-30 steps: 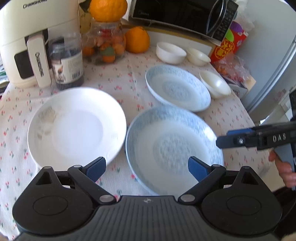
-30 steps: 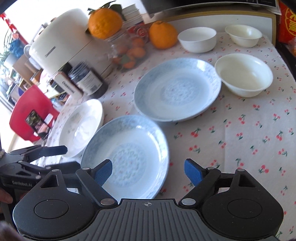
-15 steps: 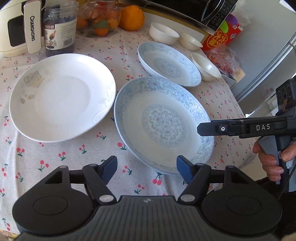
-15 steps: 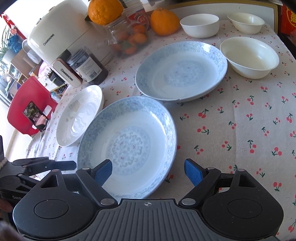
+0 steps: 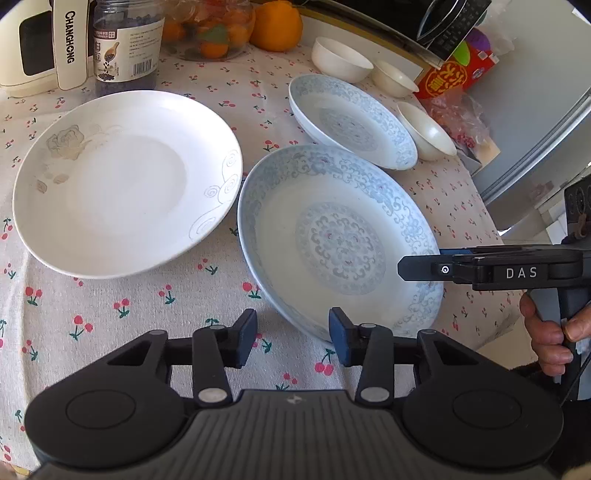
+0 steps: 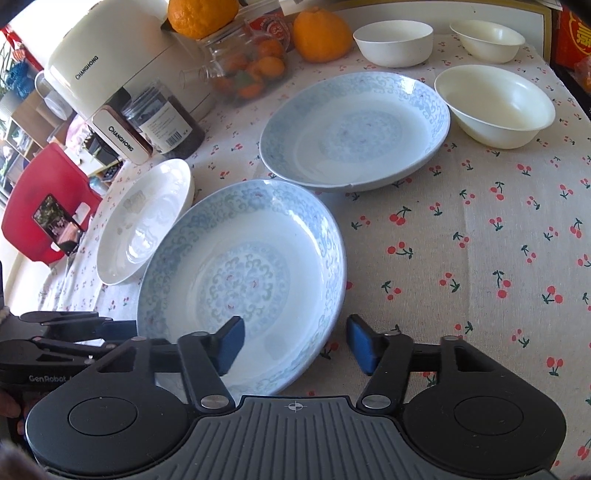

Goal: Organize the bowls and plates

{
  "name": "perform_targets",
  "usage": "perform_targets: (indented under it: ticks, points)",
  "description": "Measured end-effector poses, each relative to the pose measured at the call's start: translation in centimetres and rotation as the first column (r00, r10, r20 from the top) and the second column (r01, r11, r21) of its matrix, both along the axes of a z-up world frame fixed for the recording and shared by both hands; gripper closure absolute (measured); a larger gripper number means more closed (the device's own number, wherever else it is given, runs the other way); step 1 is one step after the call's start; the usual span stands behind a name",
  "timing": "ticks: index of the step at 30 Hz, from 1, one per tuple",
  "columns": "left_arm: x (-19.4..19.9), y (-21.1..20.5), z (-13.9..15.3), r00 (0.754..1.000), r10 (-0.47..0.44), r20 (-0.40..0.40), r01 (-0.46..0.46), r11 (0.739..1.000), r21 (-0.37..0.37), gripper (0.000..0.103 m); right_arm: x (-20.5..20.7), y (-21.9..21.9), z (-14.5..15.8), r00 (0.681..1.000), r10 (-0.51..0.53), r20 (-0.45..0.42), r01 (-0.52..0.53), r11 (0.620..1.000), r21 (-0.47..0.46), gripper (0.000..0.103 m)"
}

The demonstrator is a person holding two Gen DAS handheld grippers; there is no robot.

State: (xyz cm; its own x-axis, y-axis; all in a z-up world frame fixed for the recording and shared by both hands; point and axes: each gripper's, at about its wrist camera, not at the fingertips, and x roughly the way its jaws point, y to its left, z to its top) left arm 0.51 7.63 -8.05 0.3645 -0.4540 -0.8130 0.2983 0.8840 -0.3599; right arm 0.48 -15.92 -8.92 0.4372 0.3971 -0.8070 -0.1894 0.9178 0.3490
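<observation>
The left gripper (image 5: 293, 341) hung over the near edge of the cherry-print tablecloth (image 5: 110, 325), its jaws closing with a gap still between the pads. The near rim of the nearer blue-patterned plate (image 5: 340, 240) lay in that gap beside the right-hand pad; whether the pad touched the rim could not be told. The left-hand pad stood over bare cloth, clear of the plate.

The right gripper (image 6: 295, 341) was also closing, jaws still apart. It straddled the near right rim of the same plate (image 6: 243, 280): the left-hand pad stood over the plate's inner surface, the right-hand pad outside the rim over the cloth. No pad pressed on the plate. A hand (image 5: 550, 339) held this gripper's handle at the right edge of the left wrist view.

Ahead and to the left of the left gripper lay the white plate (image 5: 125, 181), its rim just beside the nearer blue plate. Beyond both grippers, the second blue-patterned plate (image 6: 354, 133) lay flat, near the first. Three white bowls sat farther off: the large bowl (image 6: 495, 105) just right of the second plate, and two smaller bowls (image 6: 393, 42) (image 6: 487, 40) at the far edge. A dark jar (image 5: 125, 44), a white appliance (image 6: 110, 62) and oranges (image 6: 321, 35) stood at the far left.
</observation>
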Motion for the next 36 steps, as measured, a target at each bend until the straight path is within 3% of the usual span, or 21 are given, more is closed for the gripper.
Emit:
perform_targets:
  ticks: [4,9,15,36]
  points:
    - [0.1,0.0,0.0,1.0,0.005,0.002,-0.005,1.0,0.002,0.071,-0.1,0.0,-0.1,1.0,0.002,0.003,-0.002,1.0,-0.003,0.063]
    - [0.2,-0.3,0.0,1.0,0.001,0.008,-0.001,1.0,0.006,0.08,0.0,-0.2,-0.2,1.0,-0.013,0.007,0.013,1.0,-0.014,0.072]
    - [0.1,-0.4,0.1,1.0,0.012,0.011,-0.012,1.0,0.019,0.082,0.0,-0.4,-0.3,1.0,-0.028,0.01,0.028,0.999,-0.034,0.084]
    - [-0.3,-0.1,1.3,0.998,0.036,0.042,-0.037,0.999,0.034,0.084,-1.2,0.1,1.2,1.0,0.002,0.029,-0.001,0.999,-0.053,0.086]
